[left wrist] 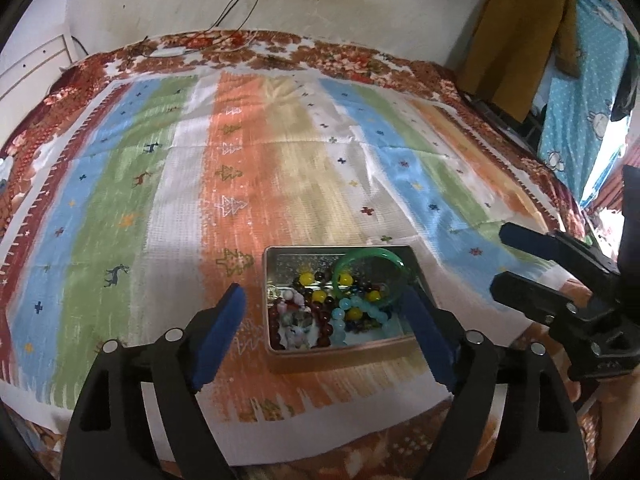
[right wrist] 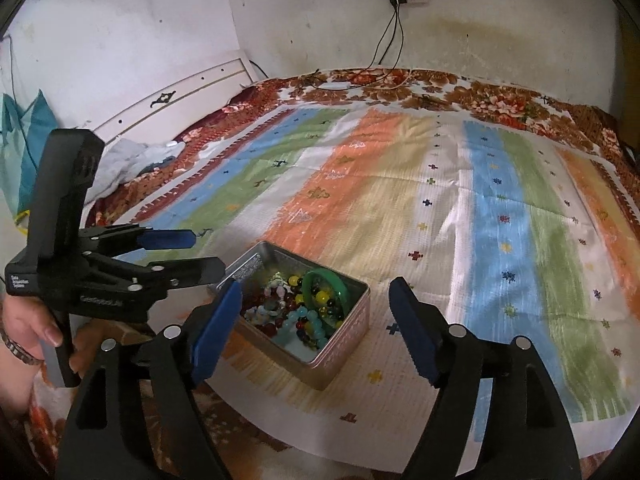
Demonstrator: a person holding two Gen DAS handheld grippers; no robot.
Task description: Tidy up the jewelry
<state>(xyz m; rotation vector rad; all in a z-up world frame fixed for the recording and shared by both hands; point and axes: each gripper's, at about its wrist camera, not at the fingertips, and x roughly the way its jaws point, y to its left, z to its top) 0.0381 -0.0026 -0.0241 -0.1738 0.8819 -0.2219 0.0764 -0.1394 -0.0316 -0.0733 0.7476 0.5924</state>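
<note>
A shiny metal tin [left wrist: 340,354] sits on a striped cloth, filled with bead bracelets [left wrist: 320,304] and a green bangle [left wrist: 370,258] leaning at its far right. My left gripper [left wrist: 324,312] is open and empty, its blue pads on either side of the tin, just above it. My right gripper [left wrist: 498,258] is open and empty to the right of the tin. In the right wrist view the tin [right wrist: 344,344] lies between the right gripper's fingers [right wrist: 316,304], with the bangle [right wrist: 326,280] inside, and the left gripper [right wrist: 206,254] hovers at the tin's left edge.
The striped cloth [left wrist: 240,160] covers a floral bedspread [right wrist: 500,100]. A white headboard [right wrist: 180,100] and crumpled clothes [right wrist: 132,160] lie at the left. Cables [right wrist: 384,48] hang from a wall socket. Garments [left wrist: 532,40] hang at the right.
</note>
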